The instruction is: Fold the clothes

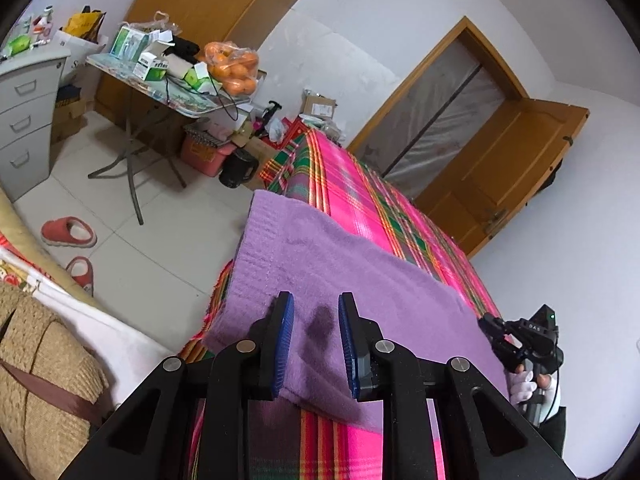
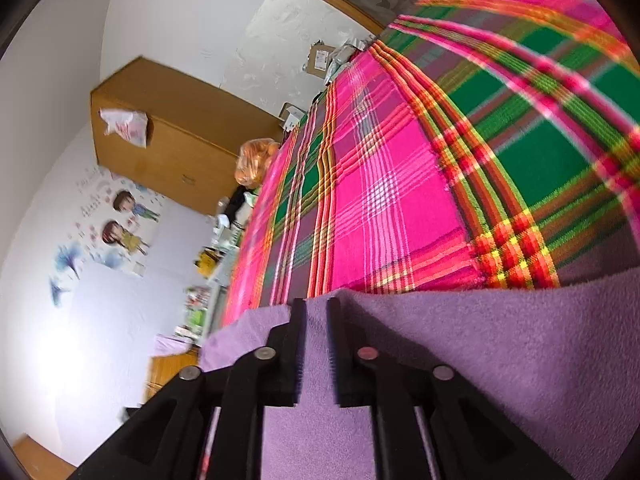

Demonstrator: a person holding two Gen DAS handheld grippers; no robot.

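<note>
Lying flat on my plaid bedspread [image 1: 360,184]: purple knit garment [image 1: 320,256], soft, limp; best gripped at edges. Left gripper [image 1: 316,344] open, empty; right gripper [image 2: 317,354] pinching its edge.

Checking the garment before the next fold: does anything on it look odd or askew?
One thing: a dark patch on the purple garment between the left gripper fingers; stain or shadow, I cannot tell. The garment's far end overhangs the plaid bedspread edge.

Home bedroom, plaid-covered bed [image 1: 360,184], wooden wardrobe [image 2: 168,140], slippers [image 1: 70,232], cluttered folding table [image 1: 160,84]
</note>
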